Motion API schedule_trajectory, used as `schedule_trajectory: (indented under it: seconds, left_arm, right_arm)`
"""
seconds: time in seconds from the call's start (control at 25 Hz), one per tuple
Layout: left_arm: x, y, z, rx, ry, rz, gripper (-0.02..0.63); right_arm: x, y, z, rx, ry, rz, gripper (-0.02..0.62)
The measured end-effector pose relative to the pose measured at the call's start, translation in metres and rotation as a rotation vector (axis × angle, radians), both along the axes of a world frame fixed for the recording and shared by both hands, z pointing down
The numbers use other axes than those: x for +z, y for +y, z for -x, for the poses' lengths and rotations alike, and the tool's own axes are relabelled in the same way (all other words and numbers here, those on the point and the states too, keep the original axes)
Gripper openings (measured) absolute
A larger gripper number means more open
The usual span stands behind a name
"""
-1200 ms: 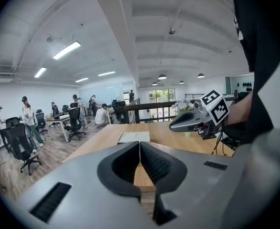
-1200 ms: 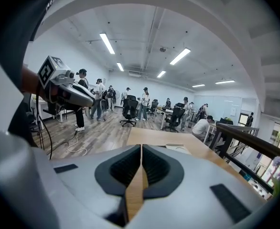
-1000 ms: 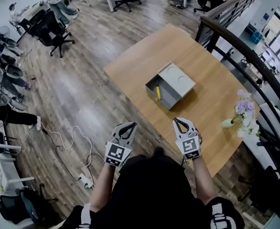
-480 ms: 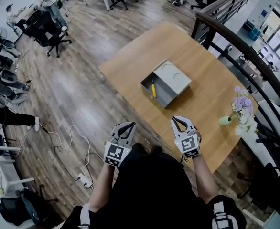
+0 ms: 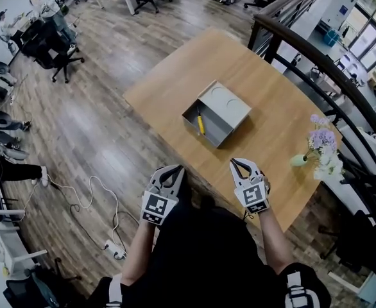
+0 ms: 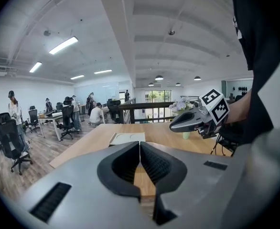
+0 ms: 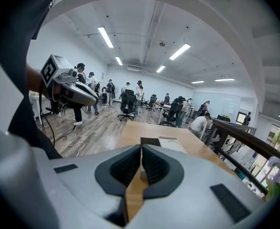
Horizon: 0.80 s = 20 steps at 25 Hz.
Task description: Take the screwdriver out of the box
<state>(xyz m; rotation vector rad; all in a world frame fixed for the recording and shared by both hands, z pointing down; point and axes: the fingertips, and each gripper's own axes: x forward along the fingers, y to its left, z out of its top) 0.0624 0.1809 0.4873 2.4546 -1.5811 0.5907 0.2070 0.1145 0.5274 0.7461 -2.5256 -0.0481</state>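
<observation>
Jaws together and empty on left gripper and right gripper, both held near the body, well apart from the box on the surface, screwdriver lying inside: reach seemingly not begun.

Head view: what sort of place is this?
Probably an open-plan office: rolling office chairs, people in the background, and a wooden table beside a railing.

ahead of right claw: bare light-wood tabletop | beyond: open-topped grey box | to claw's right: green vase of flowers
</observation>
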Motion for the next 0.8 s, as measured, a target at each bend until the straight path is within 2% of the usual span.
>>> schedule_trajectory:
  seconds: [0.16,0.4,0.56,0.8]
  left_arm:
    - [0.001,-0.021,0.017,0.014,0.008,0.0,0.025]
    - [-0.001,-0.055,0.054,0.025,0.018,0.007,0.025]
    - [-0.004,-0.081,0.075,0.035,0.019,0.003,0.025]
    - [-0.002,-0.112,0.105,0.06,0.028,0.012,0.026]
  right_arm:
    - [0.005,-0.016,0.012,0.024,0.007,0.013,0.028]
    - [-0.002,-0.044,0.051,0.047,-0.003,0.019,0.028]
    - [-0.003,-0.066,0.08,0.024,0.007,-0.001,0.028]
    - [-0.001,-0.084,0.122,0.018,0.014,0.024,0.028]
